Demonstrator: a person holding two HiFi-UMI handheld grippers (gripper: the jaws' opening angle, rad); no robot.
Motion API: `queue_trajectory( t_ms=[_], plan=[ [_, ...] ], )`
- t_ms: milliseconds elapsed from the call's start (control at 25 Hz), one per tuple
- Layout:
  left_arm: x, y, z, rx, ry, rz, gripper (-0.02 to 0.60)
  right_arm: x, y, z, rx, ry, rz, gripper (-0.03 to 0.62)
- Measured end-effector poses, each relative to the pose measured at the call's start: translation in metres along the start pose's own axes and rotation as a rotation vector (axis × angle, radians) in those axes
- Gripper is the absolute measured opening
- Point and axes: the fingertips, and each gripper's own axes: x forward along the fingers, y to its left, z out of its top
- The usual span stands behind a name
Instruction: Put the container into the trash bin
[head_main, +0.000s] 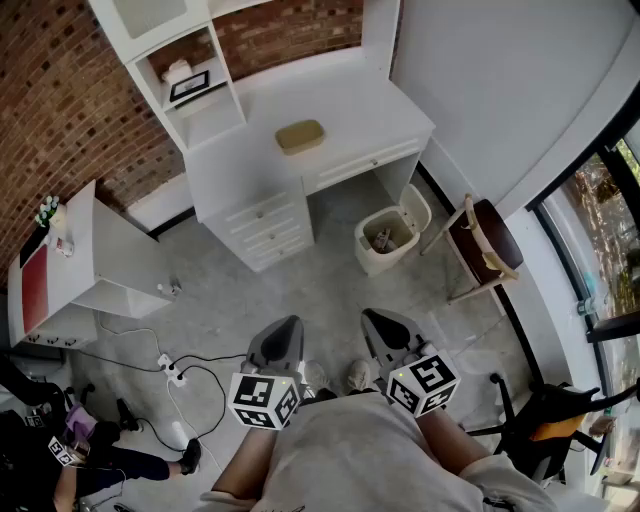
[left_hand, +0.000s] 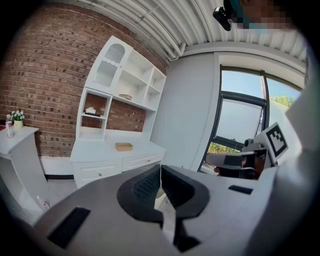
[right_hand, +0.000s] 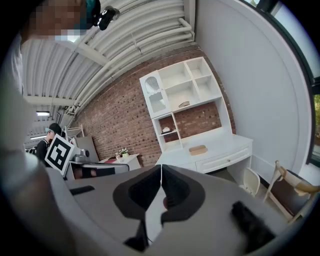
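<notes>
A tan, flat container (head_main: 300, 136) lies on the white desk (head_main: 345, 110) against the brick wall; it also shows as the small tan container (left_hand: 123, 146) in the left gripper view and the tan container (right_hand: 198, 149) in the right gripper view. A cream trash bin (head_main: 388, 238) with an open swing lid stands on the floor beside the desk's right end. My left gripper (head_main: 278, 345) and right gripper (head_main: 388, 333) are held close to my body, well short of the desk. Both are shut with nothing between the jaws.
A wooden chair (head_main: 482, 248) stands right of the bin. A white side table (head_main: 75, 262) with a small plant is at the left. Cables and a power strip (head_main: 172, 371) lie on the floor. A black office chair (head_main: 555, 425) is at lower right; a person (head_main: 90, 455) sits at lower left.
</notes>
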Motion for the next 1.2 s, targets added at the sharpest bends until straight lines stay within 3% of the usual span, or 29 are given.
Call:
queue_trajectory(
  t_ms=[600, 1200],
  plan=[
    [0.0, 0.01, 0.005, -0.001, -0.003, -0.003, 0.018, 0.011, 0.004, 0.0, -0.046, 0.038, 0.006, 0.028],
    [-0.013, 0.041, 0.009, 0.003, -0.005, -0.025, 0.018, 0.033, 0.014, 0.005, -0.002, 0.017, -0.058, 0.028]
  ],
)
